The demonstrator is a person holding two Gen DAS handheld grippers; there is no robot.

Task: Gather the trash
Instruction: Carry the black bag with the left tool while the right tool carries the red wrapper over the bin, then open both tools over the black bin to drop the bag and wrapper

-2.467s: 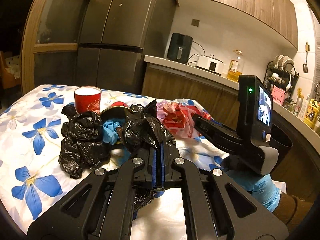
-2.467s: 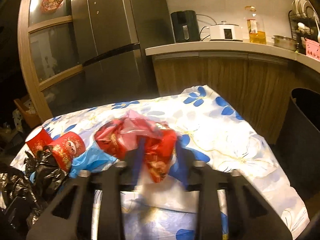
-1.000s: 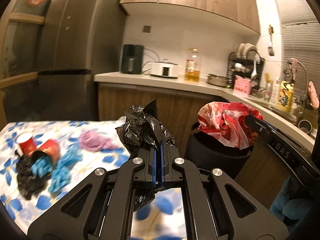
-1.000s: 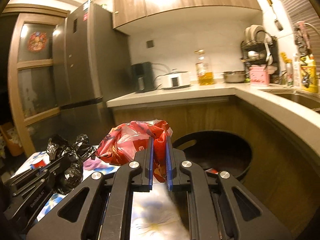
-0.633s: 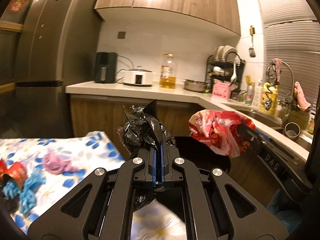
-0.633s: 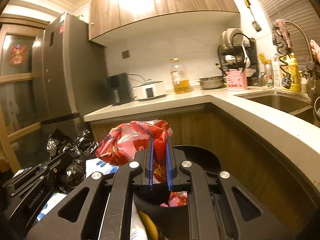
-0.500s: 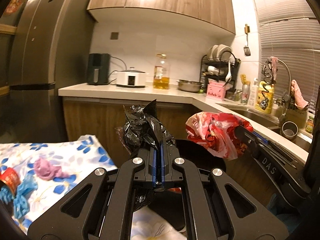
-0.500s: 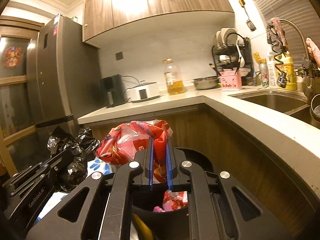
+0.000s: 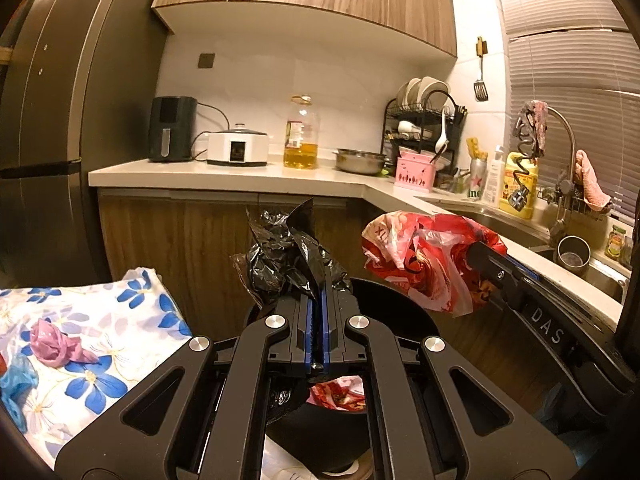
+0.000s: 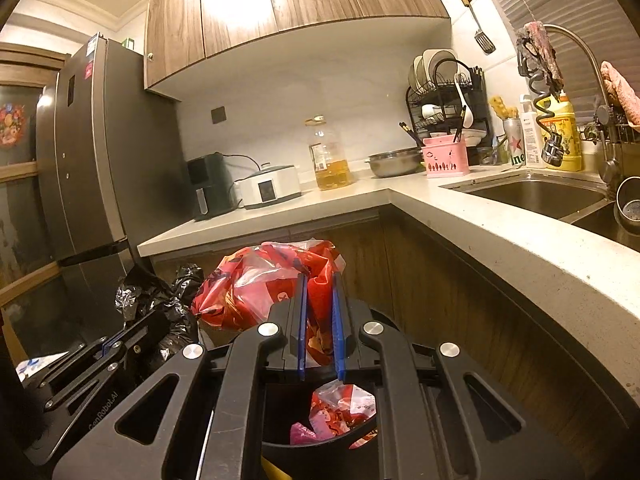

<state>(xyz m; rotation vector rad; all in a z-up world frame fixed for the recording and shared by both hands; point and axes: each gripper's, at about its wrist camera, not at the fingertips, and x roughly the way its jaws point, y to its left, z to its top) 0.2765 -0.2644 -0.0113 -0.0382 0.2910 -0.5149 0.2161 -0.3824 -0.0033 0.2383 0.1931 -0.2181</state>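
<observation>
A: Over the black bin (image 9: 384, 300), in the left wrist view, what is the left gripper (image 9: 318, 320) doing?

B: Its jaws are pressed nearly together on a crumpled black plastic bag (image 9: 284, 256), which rises above the fingertips and hangs above the near side of the bin's rim. To its right the right gripper (image 9: 486, 258) holds a red plastic bag (image 9: 424, 256) above the far right side of the rim. The two bags are near each other but apart.

A: What edges the bin?

B: The wooden cabinet front (image 9: 192, 248) behind it and, on the left, the tabletop (image 9: 120, 320) with its blue-flowered cloth, where a pink scrap (image 9: 54, 344) and a blue scrap (image 9: 14, 376) lie. Red trash (image 9: 340, 392) shows inside the bin.

A: And from the right wrist view?

B: The right gripper (image 10: 319, 312) has its jaws a narrow gap apart, with the red plastic bag (image 10: 264, 288) pinched between the blue pads (image 10: 303, 320); the bag bulges up and leftward. Below, the bin (image 10: 320, 452) stands open, holding red wrapper trash (image 10: 344, 408). The left gripper (image 10: 132, 332) and its black plastic bag (image 10: 156, 300) sit just left of the red one. The counter edge (image 10: 520, 248) runs close along the right.
</observation>
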